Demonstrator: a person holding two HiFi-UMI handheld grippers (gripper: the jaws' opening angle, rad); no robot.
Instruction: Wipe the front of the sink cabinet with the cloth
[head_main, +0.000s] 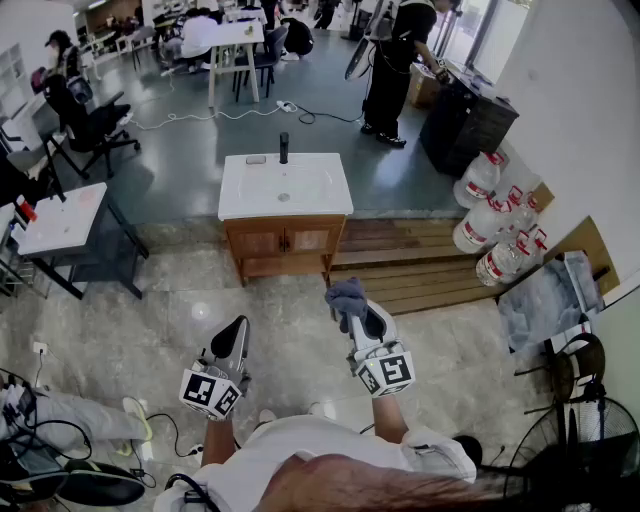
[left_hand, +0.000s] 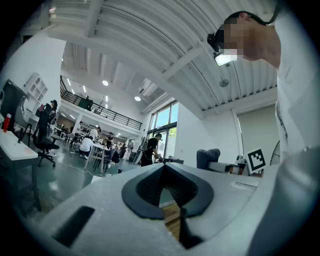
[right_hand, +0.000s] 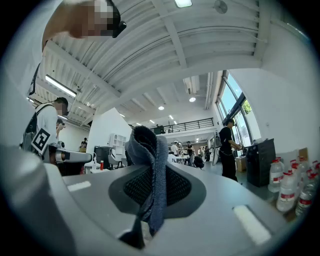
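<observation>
R gripper (head_main: 356, 316) is clamped on the cloth (head_main: 345, 296). The blue-grey fabric is bunched btwn the jaws, w/ a wad sticking out past the tips and a short tail hanging back. L gripper (head_main: 231, 341) has its jaws pressed together on nothing; only floor and wood show thru the slot. Both are held low in front of the person. The sink cabinet (head_main: 285, 240) stands well apart, straight ahead, doors facing this way, white basin (head_main: 285, 186) on top.

No wiping yet, by my read; the approach comes first.

Risks from here:
- Cloth slip. The pinch looks narrow and takes in only a fold, so drag across the wood doors could pull the fabric out or roll it aside.
- Bare jaw contact. If the wad shifts, hard tips may scrape the door fronts rather than wipe them.
- Poor coverage. A bunched wad gives a small contact patch, so strokes may miss the panel edges and the lower rail.
- Footing. The wooden platform (head_main: 420, 265) starts just beside the cabinet's right side, and cables (head_main: 30, 440) lie on the floor at the person's left. The doors are low, so a crouch is needed, w/ trip or balance trouble possible.
- L gripper is idle and could knock the basin edge when leaning in.
</observation>
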